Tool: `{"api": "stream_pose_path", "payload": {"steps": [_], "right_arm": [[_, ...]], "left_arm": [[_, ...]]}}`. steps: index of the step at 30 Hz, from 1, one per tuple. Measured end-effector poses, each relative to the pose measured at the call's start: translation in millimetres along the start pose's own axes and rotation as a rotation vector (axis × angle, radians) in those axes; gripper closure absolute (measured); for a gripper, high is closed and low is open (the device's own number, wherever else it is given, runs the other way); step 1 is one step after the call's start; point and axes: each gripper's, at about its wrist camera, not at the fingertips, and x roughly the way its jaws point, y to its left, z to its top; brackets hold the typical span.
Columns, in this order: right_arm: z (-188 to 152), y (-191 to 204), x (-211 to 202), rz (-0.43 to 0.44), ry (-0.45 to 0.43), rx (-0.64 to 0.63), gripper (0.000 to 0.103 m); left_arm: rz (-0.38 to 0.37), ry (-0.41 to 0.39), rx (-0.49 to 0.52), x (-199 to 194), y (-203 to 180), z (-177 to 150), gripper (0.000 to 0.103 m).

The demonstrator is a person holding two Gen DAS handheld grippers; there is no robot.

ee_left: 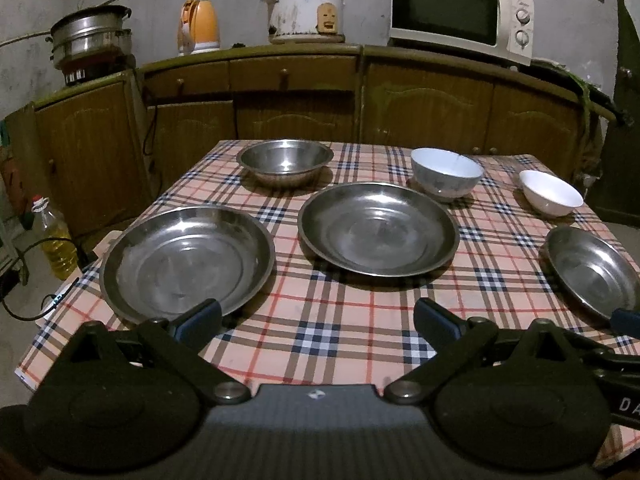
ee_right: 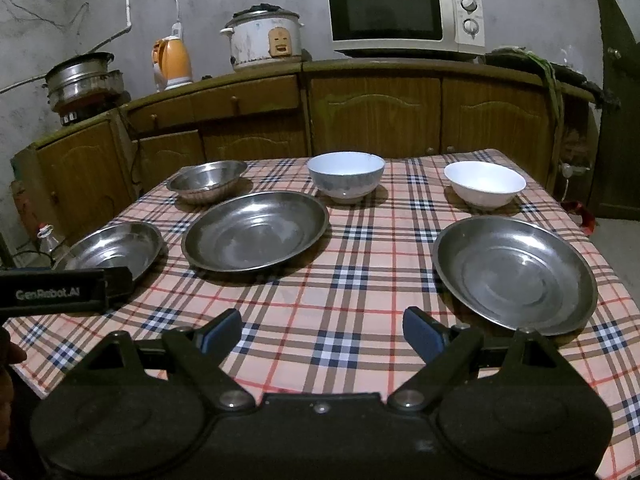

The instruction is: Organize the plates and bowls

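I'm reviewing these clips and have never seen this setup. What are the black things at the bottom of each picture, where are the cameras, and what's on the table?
Each picture comes from a fisheye camera mounted on a hand-held gripper, looking forward along its two fingers. The left gripper and right gripper are both open and hold nothing. They hover over a checked tablecloth. On it lie three steel plates: left, middle and right. Behind them stand a steel bowl, a bluish-white bowl and a white bowl. Nothing is stacked yet.
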Motion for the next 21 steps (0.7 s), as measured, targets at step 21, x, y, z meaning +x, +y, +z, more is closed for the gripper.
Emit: {"api": "stream_pose_path", "payload": {"steps": [21], "right_arm": [[3.4, -7.2, 30.0, -0.022, 0.027, 0.002, 0.000]], "left_arm": [[0.009, 0.055, -0.020, 30.3, 9.8, 4.4, 0.000]]}}
